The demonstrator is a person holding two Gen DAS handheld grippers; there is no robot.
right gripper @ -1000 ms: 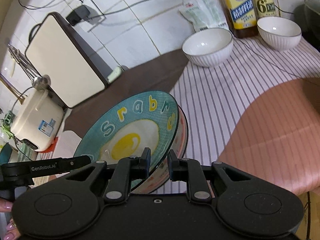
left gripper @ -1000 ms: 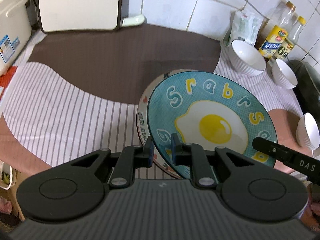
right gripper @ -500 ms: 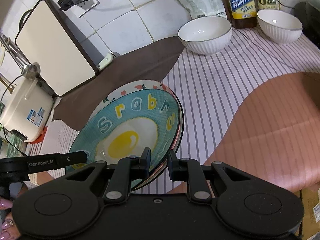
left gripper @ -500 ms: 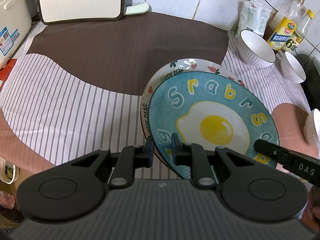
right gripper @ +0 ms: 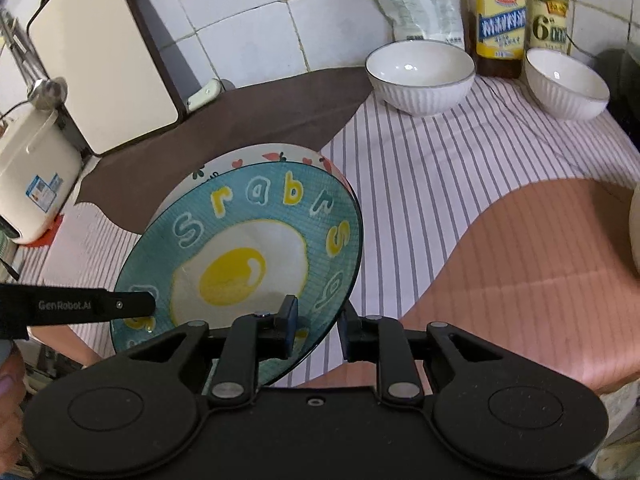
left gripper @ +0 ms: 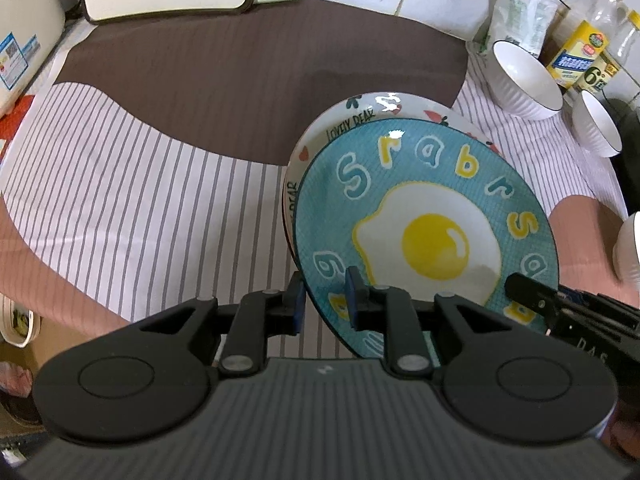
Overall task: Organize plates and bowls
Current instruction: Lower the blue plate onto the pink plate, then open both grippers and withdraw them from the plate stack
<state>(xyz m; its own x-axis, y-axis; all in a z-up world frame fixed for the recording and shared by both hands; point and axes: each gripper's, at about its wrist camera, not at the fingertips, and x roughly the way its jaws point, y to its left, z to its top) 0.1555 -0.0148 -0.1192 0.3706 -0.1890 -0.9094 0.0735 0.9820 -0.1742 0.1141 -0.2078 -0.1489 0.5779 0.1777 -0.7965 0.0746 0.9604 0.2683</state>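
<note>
A blue plate with a fried-egg picture lies on a white "LOVELY DEAR" plate, shifted toward me, on the striped cloth. My left gripper straddles its near-left rim; its jaws are opening, and cloth shows between the outer pad and the rim. My right gripper straddles the near-right rim, jaws also opening, outer pad clear of the edge. Each view shows one finger of the other gripper over the plate. Two white ribbed bowls stand at the back right; a third stands at the right edge.
Oil bottles and a white bag line the tiled wall behind the bowls. A white board-like appliance and a rice cooker stand at the back left. A dark pan sits at the far right.
The blue plate came down from a tilt onto the white plate. Both pairs of jaws widened a little around its rim.
</note>
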